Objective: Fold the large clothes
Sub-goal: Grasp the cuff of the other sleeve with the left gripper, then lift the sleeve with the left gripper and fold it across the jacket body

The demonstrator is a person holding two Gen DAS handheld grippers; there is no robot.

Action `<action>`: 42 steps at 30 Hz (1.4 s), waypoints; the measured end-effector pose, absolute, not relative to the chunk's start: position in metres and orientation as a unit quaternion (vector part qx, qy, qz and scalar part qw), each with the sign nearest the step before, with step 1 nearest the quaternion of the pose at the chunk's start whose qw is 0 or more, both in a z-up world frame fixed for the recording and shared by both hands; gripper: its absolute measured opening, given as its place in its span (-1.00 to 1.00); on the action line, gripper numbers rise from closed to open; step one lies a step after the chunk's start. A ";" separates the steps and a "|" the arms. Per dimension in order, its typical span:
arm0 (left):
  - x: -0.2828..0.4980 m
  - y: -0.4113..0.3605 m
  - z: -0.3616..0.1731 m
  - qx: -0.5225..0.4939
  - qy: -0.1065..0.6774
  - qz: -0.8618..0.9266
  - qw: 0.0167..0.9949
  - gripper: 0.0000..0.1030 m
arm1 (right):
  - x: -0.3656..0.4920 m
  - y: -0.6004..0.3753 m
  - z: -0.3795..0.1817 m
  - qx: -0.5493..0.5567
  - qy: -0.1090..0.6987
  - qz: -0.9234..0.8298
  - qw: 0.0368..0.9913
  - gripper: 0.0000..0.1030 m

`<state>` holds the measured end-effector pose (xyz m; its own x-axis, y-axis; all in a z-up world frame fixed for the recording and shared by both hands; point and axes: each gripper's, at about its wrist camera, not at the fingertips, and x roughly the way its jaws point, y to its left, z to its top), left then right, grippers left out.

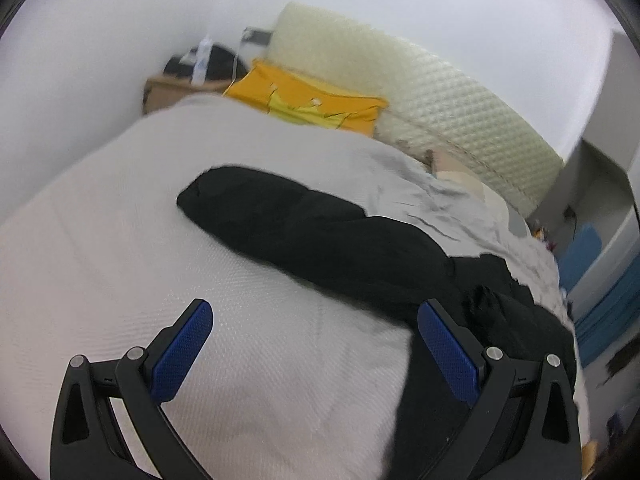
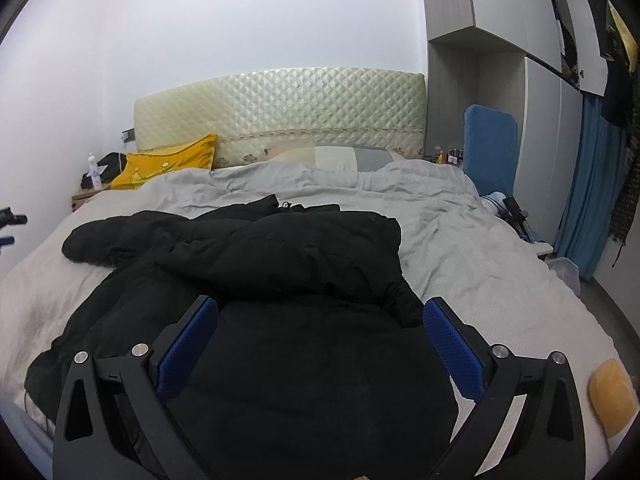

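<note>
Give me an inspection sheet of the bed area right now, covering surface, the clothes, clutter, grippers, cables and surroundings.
Surface: bed with a pale textured cover, rumpled grey duvet toward the headboard.
Job's things: black coat lying crumpled and unfolded, one sleeve stretched out to the left.
Clutter: yellow pillow by the headboard; bottles and dark items on the nightstand.
Grippers: left gripper open above the cover, beside the coat; right gripper open over the coat, holding nothing.
Cables: a thin white cord hangs near the nightstand.
Surroundings: white walls, grey wardrobe, blue curtain.
</note>
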<state>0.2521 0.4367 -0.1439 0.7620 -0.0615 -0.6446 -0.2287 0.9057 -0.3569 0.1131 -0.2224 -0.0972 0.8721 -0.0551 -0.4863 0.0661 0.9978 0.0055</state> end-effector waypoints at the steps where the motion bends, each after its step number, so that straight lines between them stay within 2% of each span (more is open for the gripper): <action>1: 0.261 0.449 -0.154 -0.231 0.344 0.047 0.909 0.99 | 0.114 -0.222 -0.098 0.014 0.254 -0.033 0.967 1.00; 8: 0.320 0.534 -0.233 -0.389 0.340 0.084 0.852 0.97 | 0.129 -0.212 -0.105 0.015 0.270 -0.048 0.962 1.00; 16: 0.373 0.593 -0.317 -0.494 0.298 0.099 0.811 0.93 | 0.165 -0.205 -0.126 0.018 0.313 -0.061 0.947 1.00; 25: 0.452 0.618 -0.342 -0.489 0.261 0.091 0.827 0.81 | 0.192 -0.192 -0.144 0.017 0.336 -0.067 0.939 1.00; 28: 0.477 0.622 -0.345 -0.490 0.259 0.092 0.827 0.54 | 0.195 -0.188 -0.147 0.015 0.335 -0.065 0.940 1.00; 30: 0.491 0.624 -0.344 -0.494 0.266 0.099 0.822 0.22 | 0.198 -0.187 -0.148 0.013 0.337 -0.064 0.939 1.00; 31: 0.493 0.623 -0.343 -0.499 0.266 0.103 0.818 0.15 | 0.199 -0.187 -0.149 0.012 0.340 -0.063 0.938 1.00; 33: 0.500 0.623 -0.337 -0.505 0.267 0.108 0.813 -0.17 | 0.199 -0.187 -0.150 0.019 0.344 -0.061 0.937 1.00; 34: 0.503 0.623 -0.331 -0.502 0.269 0.113 0.814 -0.27 | 0.199 -0.187 -0.149 0.024 0.344 -0.059 0.937 1.00; 36: 0.502 0.619 -0.316 -0.489 0.270 0.121 0.821 -0.62 | 0.198 -0.187 -0.147 0.025 0.342 -0.060 0.937 1.00; 39: 0.494 0.613 -0.287 -0.461 0.273 0.133 0.834 -0.76 | 0.195 -0.190 -0.142 0.036 0.336 -0.058 0.939 1.00; 42: 0.477 0.606 -0.256 -0.439 0.273 0.150 0.843 -0.83 | 0.191 -0.194 -0.138 0.040 0.331 -0.058 0.941 1.00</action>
<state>0.4773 0.6057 -0.2557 0.8063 0.0132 -0.5914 -0.4924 0.5689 -0.6587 0.1906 -0.1941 -0.1380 0.7746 -0.0822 -0.6271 0.1353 0.9901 0.0373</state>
